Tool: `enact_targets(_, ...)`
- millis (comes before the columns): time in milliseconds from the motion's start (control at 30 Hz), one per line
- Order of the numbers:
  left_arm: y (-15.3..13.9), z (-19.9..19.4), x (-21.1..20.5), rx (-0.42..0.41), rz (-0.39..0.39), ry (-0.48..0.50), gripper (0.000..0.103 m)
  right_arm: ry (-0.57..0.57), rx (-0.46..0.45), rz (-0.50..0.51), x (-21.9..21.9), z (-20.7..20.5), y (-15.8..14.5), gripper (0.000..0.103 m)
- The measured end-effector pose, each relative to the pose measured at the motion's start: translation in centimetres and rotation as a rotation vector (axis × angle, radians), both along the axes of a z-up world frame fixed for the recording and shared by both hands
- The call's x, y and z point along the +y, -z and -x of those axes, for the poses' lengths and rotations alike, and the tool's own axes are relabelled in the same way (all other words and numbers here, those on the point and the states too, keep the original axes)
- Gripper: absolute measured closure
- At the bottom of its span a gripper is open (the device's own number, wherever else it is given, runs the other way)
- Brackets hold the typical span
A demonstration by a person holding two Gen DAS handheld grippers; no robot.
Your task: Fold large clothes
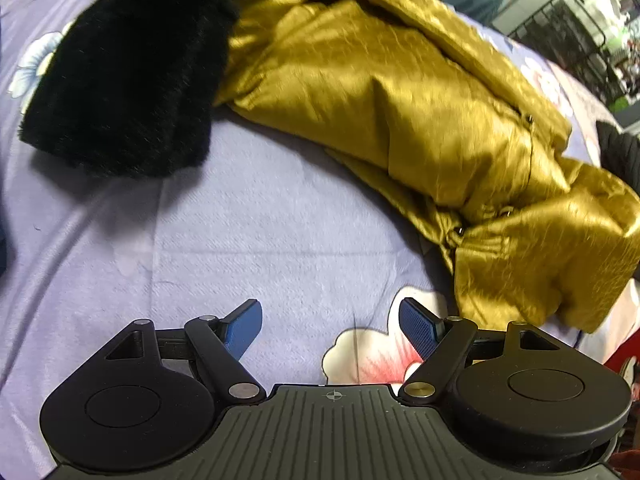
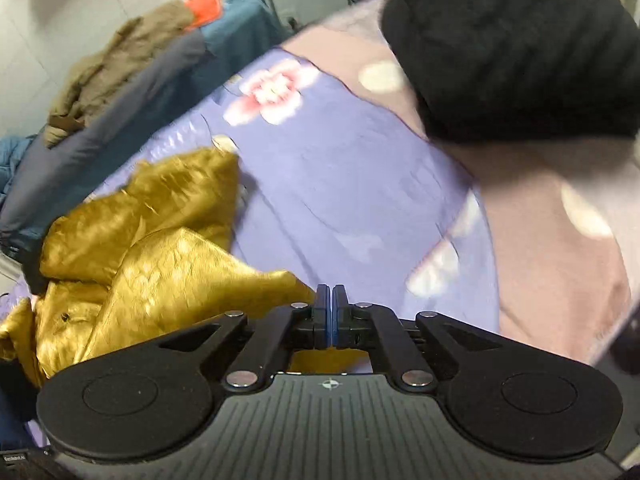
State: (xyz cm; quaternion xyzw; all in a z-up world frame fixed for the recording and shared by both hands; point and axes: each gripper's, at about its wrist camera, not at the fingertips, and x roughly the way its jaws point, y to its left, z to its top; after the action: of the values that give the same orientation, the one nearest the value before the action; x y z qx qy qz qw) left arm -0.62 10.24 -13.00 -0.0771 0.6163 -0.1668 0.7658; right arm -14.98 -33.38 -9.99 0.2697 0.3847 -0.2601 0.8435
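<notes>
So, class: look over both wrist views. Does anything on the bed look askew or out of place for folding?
Yes. The shiny mustard-gold padded jacket lies crumpled and twisted on the lilac floral bedsheet, not spread flat. Its black furry trim flops out sideways.

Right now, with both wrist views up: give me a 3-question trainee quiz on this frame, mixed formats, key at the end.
1. True or false: the left gripper is open, with nothing between its pads.
2. Multiple choice: the right gripper is A) wide open over bare sheet, B) shut with the gold jacket bunched at its pads, C) shut on the black furry piece.
3. Fill in: in the left wrist view, the black furry piece lies on the ______ bedsheet.

Key: 1 true; 2 B; 3 floral purple.
</notes>
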Motion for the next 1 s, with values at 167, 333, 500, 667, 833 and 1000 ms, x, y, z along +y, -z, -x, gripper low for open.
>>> enact_targets(167, 0.5, -0.1, 0.2, 0.015, -0.012, -0.002, 0.000, -0.074, -0.032, -0.049, 0.3, 0.7, -0.4, 0.028)
enact_targets(333, 0.5, -0.2, 1.1, 0.011, -0.020, -0.034, 0.000, -0.111, -0.197, 0.086, 1.6, 1.3, -3.7, 0.002)
enact_targets(500, 0.2, 0.4, 2.1, 0.010, -0.018, -0.065, 0.000, -0.386, -0.050, 0.010, 3.5, -3.6, -1.7, 0.000)
enact_targets(667, 0.0, 1.2, 3.4, 0.011, -0.020, -0.109, 0.000, -0.636, 0.149, 0.082, 11.2, -6.6, 2.5, 0.080)
enact_targets(833, -0.3, 1.8, 5.8, 0.008, -0.032, -0.185, 0.000, -0.850, 0.071, -0.009, 18.0, -8.7, -0.1, 0.096)
enact_targets(1000, -0.8, 1.5, 7.6, -0.009, -0.032, -0.280, 0.000, -0.699, -0.495, -0.650, 12.9, -9.4, -10.9, 0.096)
